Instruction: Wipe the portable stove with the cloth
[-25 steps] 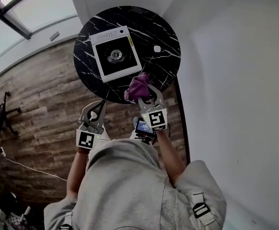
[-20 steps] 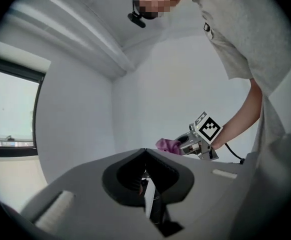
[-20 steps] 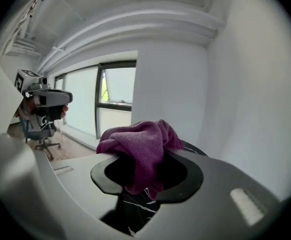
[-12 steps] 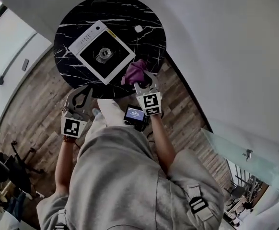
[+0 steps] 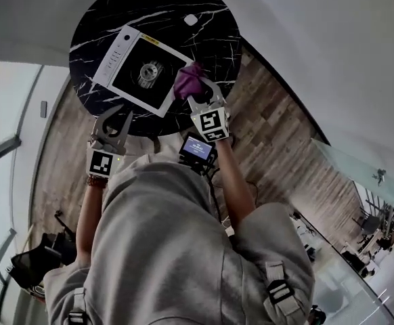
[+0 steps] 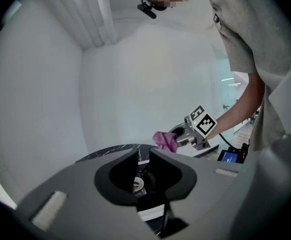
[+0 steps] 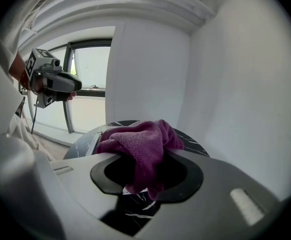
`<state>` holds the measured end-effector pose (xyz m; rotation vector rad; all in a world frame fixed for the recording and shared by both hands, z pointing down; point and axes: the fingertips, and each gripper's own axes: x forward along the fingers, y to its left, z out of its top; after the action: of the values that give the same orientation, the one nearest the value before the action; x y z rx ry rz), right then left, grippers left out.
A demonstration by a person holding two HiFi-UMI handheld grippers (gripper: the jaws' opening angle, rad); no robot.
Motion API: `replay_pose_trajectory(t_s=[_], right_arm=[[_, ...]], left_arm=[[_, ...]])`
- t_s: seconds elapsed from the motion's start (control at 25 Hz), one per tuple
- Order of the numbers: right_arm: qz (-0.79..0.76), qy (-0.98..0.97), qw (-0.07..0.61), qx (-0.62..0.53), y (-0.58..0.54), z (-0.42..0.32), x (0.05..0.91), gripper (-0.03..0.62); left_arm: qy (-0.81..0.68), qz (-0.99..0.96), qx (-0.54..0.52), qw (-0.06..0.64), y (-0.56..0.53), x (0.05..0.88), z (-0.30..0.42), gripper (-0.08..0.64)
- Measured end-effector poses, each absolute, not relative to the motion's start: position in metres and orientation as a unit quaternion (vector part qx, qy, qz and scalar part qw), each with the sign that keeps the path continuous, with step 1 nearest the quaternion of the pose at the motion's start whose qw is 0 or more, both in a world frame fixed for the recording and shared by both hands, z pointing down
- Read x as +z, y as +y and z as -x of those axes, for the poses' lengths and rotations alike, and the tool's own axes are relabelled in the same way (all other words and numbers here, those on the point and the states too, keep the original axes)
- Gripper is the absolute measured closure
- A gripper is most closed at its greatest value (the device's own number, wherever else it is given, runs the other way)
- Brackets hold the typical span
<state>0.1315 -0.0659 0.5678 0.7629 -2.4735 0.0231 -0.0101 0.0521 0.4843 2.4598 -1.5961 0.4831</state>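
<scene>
The portable stove, white with a black top and a round burner, lies on the round black marble table. My right gripper is shut on the purple cloth, which hangs at the stove's near right corner. In the right gripper view the cloth is bunched between the jaws. My left gripper is at the table's near edge, just short of the stove. Its jaws have just been opening: a narrow gap shows, with nothing in it. The burner shows below the left gripper.
A small white object lies at the table's far side. A white wall curves behind the table. Wood floor runs around it. A small lit screen hangs at the person's waist. Glass panels stand at the left.
Both grippers have moved forward towards the table. The cloth went from the table's near edge to the stove's corner. The left gripper has come up to the table's rim.
</scene>
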Motion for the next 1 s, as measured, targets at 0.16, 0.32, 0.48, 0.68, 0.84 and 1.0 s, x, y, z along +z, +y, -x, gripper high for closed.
replay_pose_trajectory(t_s=[0.16,0.32,0.48,0.68,0.84,1.0], right_arm=[[-0.306,-0.9,0.309,0.005,-0.065,-0.137,0.576,0.436],[-0.338,-0.868,0.363,0.017,-0.058,-0.129,0.595,0.436],[-0.379,-0.835,0.397,0.038,-0.04,-0.117,0.611,0.434],[-0.429,-0.785,0.446,0.037,-0.044,-0.123,0.63,0.436],[-0.412,-0.76,0.499,0.054,-0.06,-0.125,0.663,0.436],[-0.361,-0.751,0.549,0.057,-0.083,-0.122,0.687,0.437]], left_arm=[[-0.484,-0.852,0.188,0.067,0.042,0.516,0.027,0.469],[-0.431,-0.876,0.203,0.073,0.026,0.556,0.059,0.456],[-0.365,-0.897,0.236,0.074,0.032,0.576,0.08,0.44],[-0.287,-0.927,0.239,0.045,0.024,0.596,0.074,0.445],[-0.256,-0.928,0.271,0.021,0.01,0.615,0.074,0.433],[-0.256,-0.925,0.277,0.057,0.0,0.634,0.071,0.431]])
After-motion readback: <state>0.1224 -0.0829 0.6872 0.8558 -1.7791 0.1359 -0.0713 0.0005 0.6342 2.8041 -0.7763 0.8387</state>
